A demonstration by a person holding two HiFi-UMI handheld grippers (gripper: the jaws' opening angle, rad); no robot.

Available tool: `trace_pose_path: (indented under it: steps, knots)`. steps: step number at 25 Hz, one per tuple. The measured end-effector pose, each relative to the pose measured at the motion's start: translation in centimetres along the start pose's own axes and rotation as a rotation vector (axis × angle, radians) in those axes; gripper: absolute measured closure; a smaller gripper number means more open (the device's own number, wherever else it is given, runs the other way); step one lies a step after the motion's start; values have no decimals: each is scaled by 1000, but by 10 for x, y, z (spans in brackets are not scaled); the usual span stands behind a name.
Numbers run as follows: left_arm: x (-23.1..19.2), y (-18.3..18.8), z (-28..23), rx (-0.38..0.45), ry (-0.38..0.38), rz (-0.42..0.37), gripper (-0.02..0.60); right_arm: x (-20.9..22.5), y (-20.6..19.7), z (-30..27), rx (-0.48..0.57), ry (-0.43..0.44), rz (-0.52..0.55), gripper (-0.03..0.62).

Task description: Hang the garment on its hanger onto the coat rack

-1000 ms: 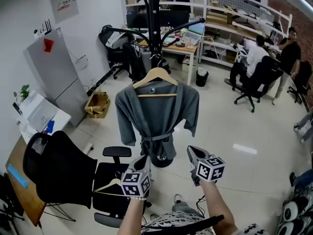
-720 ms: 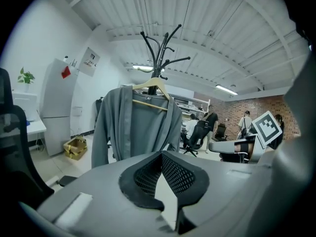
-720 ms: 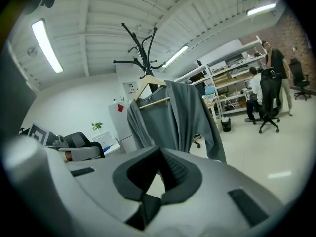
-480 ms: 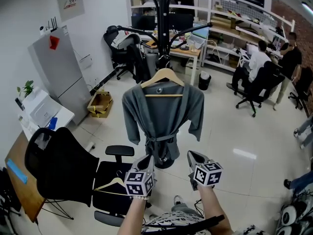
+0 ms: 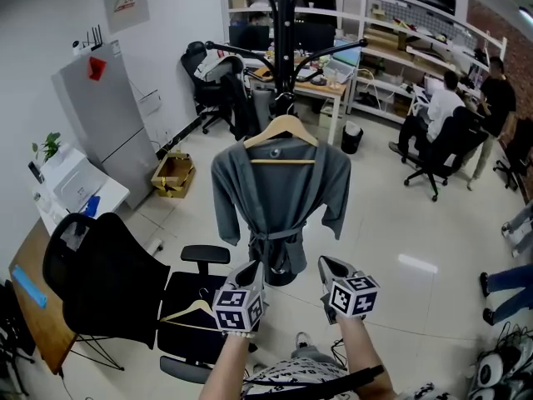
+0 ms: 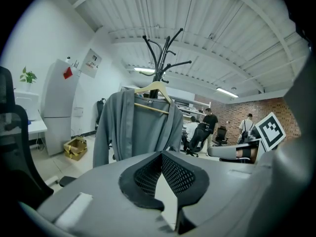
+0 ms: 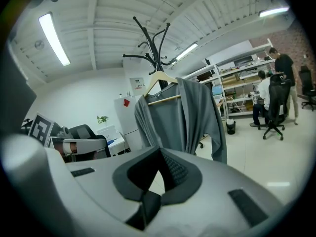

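Note:
A grey robe (image 5: pixel 279 198) hangs on a wooden hanger (image 5: pixel 283 130), whose hook sits on the black coat rack (image 5: pixel 287 23) in the middle of the room. My left gripper (image 5: pixel 250 271) and right gripper (image 5: pixel 331 267) are held low and side by side, well short of the robe. Both are shut with nothing between their jaws. In the left gripper view the robe (image 6: pixel 138 127) hangs beyond the closed jaw tips of the left gripper (image 6: pixel 161 154). In the right gripper view the robe (image 7: pixel 182 117) and hanger (image 7: pixel 160 80) stand past the closed right gripper (image 7: pixel 160 151).
A black office chair (image 5: pixel 108 282) stands at my left, with a second wooden hanger (image 5: pixel 187 315) on its seat. A cardboard box (image 5: pixel 173 173) and a grey cabinet (image 5: pixel 104 115) stand by the left wall. People sit at desks (image 5: pixel 441 115) at the right, shelves behind.
The view has drifted, so the rack and robe sit slightly further right and lower in the picture. Both grippers stay low, shut and empty.

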State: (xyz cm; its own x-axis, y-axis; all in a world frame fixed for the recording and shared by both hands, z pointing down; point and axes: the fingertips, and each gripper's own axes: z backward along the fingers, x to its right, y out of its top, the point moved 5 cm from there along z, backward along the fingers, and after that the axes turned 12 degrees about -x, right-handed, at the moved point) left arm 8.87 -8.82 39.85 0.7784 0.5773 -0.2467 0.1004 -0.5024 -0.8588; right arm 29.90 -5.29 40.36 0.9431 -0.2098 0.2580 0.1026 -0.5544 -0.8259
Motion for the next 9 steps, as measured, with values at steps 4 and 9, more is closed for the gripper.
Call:
trace_pose_path:
  steps: [4,9]
  knots:
    - [0,0,-1,0,-3,4,595,0,0,2,0,2,1,586]
    - [1,0,-3,-3,-6,8,595,0,1,2,-1,4,6,586]
